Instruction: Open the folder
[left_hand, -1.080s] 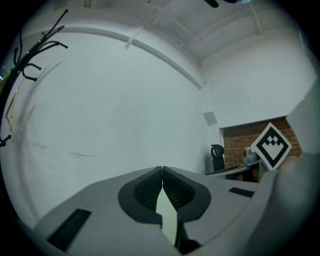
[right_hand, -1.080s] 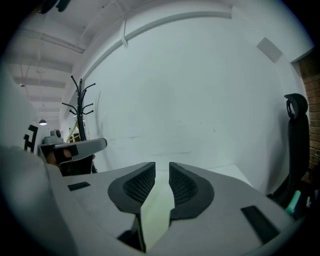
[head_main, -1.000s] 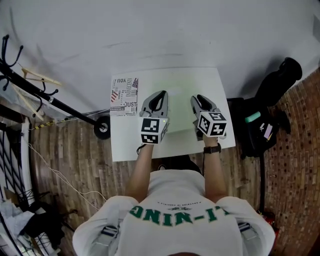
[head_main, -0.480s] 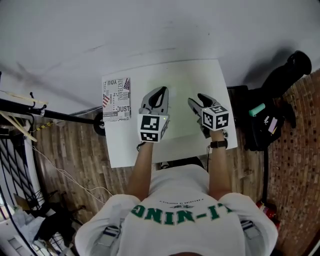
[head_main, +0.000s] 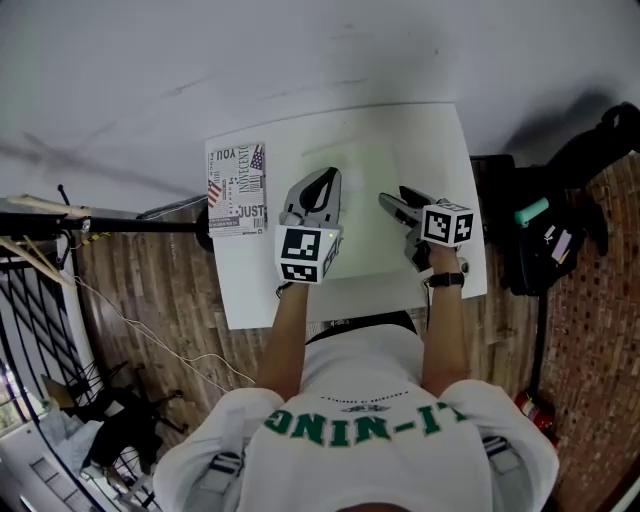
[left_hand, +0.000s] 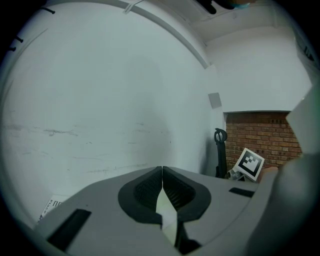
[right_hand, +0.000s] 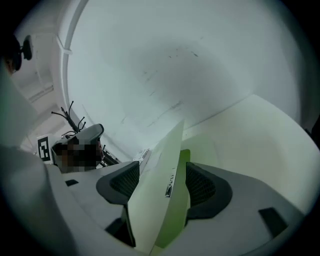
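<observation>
**Reading left to right, from beside the seated person.** A printed leaflet (head_main: 238, 190) lies just left of the folder (head_main: 362, 215). The folder is pale green and rests on the white tabletop (head_main: 440, 140), directly in front of the person.

**Left tool** (head_main: 322, 180): it sits over the folder's left edge. Its jaws are together, and a thin pale leaf is pinched between the pads. That leaf is apparently part of the folder.

**Right tool** (head_main: 395, 198): it sits at the folder's right edge. Its jaws have just been opening and now stand wide apart. Two leaves of the folder's edge rise between them, a whitish one and a green one. Neither pad appears to press on either leaf.

A dark bag (head_main: 560, 235) stands on the floor, well to the right of the folder.

**Step in hand (judged):** taking hold of the cover so that it can be swung open.

**Good practice:**
- The left tool should keep its clamp firm and low, so the folder does not slide on the smooth tabletop.
- The right tool should not close where it stands, since both leaves lie between its jaws and closing would pinch the folder shut.
- One jaw should be worked into the gap between the leaves, so that the upper cover alone is taken, close to its free edge.
- The cover should then travel in an arc about the folder's spine rather than straight up.
- The lower leaf should be left lying flat.
</observation>
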